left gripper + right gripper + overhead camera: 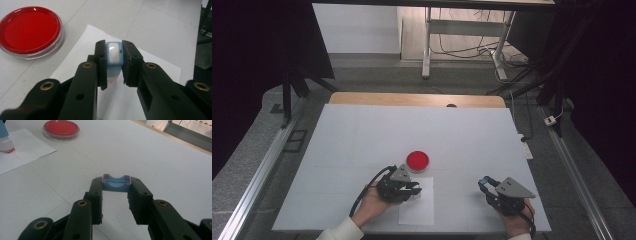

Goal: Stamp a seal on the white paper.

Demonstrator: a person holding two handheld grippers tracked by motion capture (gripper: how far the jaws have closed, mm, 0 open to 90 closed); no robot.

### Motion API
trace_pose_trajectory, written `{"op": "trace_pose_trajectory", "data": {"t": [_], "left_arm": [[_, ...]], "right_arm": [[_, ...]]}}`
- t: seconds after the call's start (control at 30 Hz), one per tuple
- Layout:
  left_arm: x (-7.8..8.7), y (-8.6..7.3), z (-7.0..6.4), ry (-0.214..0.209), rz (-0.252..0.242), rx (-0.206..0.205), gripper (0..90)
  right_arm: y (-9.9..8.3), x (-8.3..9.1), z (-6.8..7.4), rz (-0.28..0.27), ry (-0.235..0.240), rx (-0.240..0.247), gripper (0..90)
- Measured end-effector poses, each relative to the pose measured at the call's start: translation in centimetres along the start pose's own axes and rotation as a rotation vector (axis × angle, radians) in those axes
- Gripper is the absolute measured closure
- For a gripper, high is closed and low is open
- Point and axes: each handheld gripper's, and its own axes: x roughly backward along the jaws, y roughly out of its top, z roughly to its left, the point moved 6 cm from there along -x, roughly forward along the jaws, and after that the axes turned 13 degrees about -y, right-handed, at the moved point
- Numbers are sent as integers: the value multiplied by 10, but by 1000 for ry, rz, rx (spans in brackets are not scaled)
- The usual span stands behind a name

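A light blue stamp [114, 62] with a white top stands upright on a white sheet of paper [155, 67], and my left gripper [114, 51] is shut on its sides. In the high view the left gripper [416, 190] is over the sheet's [417, 210] upper part. In the right gripper view the stamp's foot [5, 145] is red at the bottom and rests on the paper [25, 150]. My right gripper [116, 181] is shut on a small blue cap [116, 185] with a pinkish rim, held just above the table at the front right [485, 184].
A round red ink pad [417, 160] in a clear dish lies open just beyond the paper, close to the left gripper [30, 28]. The white table [362, 135] stretches away behind it. Its wooden far edge [417, 99] borders a floor with cables and stands.
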Motion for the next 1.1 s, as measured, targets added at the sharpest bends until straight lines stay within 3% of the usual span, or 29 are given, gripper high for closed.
{"op": "trace_pose_trajectory", "data": {"t": [1.1], "left_arm": [[-5,-1,-4,44,67,-30,761]], "right_arm": [[0,0,1,2,4,-3,650]]}}
